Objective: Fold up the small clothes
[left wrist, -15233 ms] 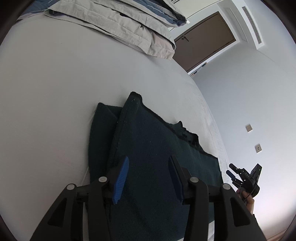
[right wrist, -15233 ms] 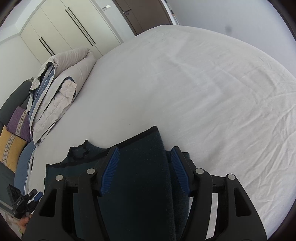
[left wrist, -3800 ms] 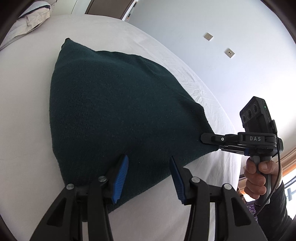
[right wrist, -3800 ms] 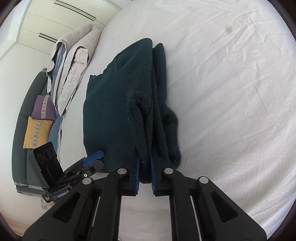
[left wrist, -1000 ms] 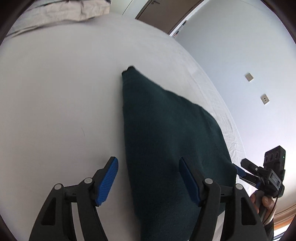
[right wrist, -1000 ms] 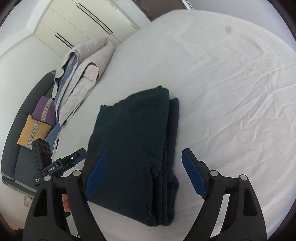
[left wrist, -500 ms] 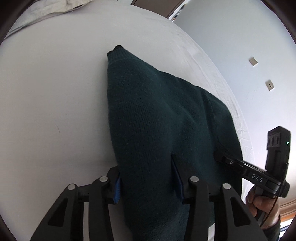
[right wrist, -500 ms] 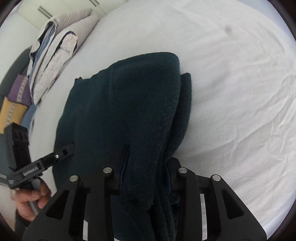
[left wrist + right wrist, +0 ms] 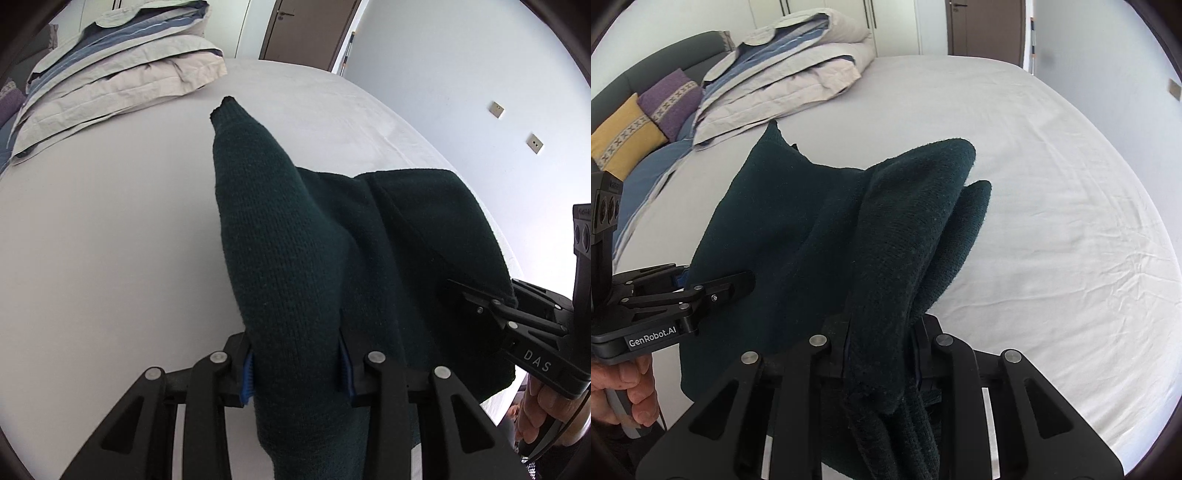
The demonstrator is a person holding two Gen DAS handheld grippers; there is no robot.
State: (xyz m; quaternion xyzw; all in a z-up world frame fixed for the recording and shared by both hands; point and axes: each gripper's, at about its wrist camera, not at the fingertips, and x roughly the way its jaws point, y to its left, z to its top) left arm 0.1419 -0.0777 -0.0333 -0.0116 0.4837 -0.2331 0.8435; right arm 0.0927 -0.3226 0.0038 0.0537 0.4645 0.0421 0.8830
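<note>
A dark green knitted sweater (image 9: 288, 236), folded into several layers, is held up off the white bed (image 9: 92, 221) by both grippers. My left gripper (image 9: 295, 373) is shut on its left near edge, the blue pads pressed into the thick fold. My right gripper (image 9: 881, 354) is shut on the right near edge of the sweater (image 9: 820, 229). The far end hangs toward the sheet. Each gripper shows in the other's view: the right one (image 9: 476, 295), the left one (image 9: 738, 280).
A folded grey and blue duvet (image 9: 783, 74) lies at the head of the bed, with yellow and purple cushions (image 9: 646, 107) beside it. The white sheet (image 9: 1052, 206) stretches right. A brown door (image 9: 306, 29) and a wall with sockets stand beyond.
Both grippers closed on the near edge of the folded sweater and lifted it; it now hangs bunched between them instead of lying flat on the bed.
</note>
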